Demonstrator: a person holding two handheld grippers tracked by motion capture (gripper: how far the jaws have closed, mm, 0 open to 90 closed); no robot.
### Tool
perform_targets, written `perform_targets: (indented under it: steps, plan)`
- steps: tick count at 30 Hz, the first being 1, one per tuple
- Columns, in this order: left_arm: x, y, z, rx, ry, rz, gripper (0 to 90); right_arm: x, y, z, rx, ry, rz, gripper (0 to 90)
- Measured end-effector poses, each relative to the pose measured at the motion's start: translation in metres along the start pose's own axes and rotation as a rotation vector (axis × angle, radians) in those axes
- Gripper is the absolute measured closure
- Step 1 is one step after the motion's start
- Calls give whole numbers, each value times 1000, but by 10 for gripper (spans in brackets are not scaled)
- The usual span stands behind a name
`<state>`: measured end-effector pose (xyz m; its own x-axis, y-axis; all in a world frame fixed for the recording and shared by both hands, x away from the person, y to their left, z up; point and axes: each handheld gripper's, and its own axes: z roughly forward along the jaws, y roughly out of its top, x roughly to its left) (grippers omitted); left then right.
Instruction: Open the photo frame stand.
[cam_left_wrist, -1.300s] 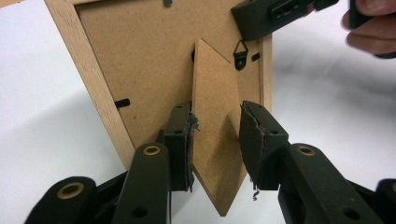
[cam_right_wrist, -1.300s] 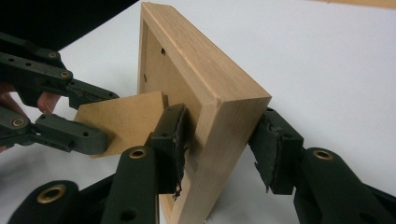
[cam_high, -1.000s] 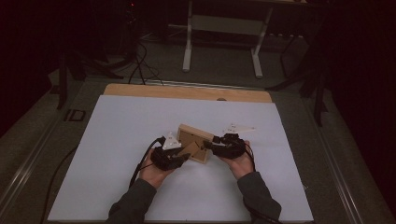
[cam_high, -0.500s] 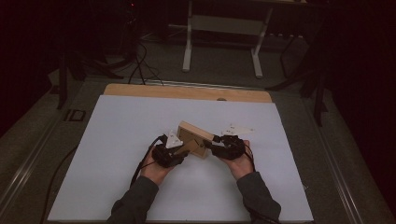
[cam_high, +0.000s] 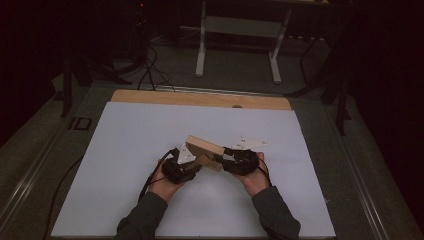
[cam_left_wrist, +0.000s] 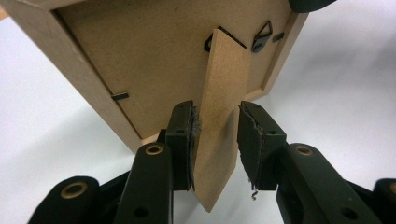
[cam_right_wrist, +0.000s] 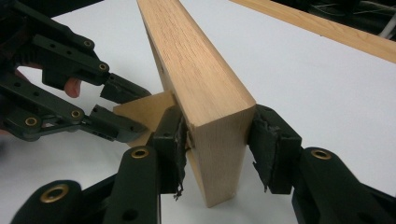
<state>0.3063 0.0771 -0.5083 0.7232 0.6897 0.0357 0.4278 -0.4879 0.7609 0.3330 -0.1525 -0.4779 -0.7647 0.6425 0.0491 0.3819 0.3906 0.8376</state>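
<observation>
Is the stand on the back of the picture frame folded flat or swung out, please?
Swung out: the stand angles away from the frame back, hinged at the top, its free end between the left gripper jaws.

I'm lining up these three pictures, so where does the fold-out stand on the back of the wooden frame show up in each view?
High view: the stand sits centre, between both grippers.
Left gripper view: centre, between the jaws.
Right gripper view: left of centre, behind the frame.
Shared landmark: the white table.
</observation>
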Motion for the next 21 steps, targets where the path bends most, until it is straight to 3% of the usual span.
perform_targets:
  steps: [7, 21]
  plan:
    - [1, -7, -3, -1, -38, -16, 650, 6, -2, -2, 7, 16, -1, 546]
    - [-1, -15, -4, 1, -62, -25, 653, 16, -11, -5, 15, 18, -15, 527]
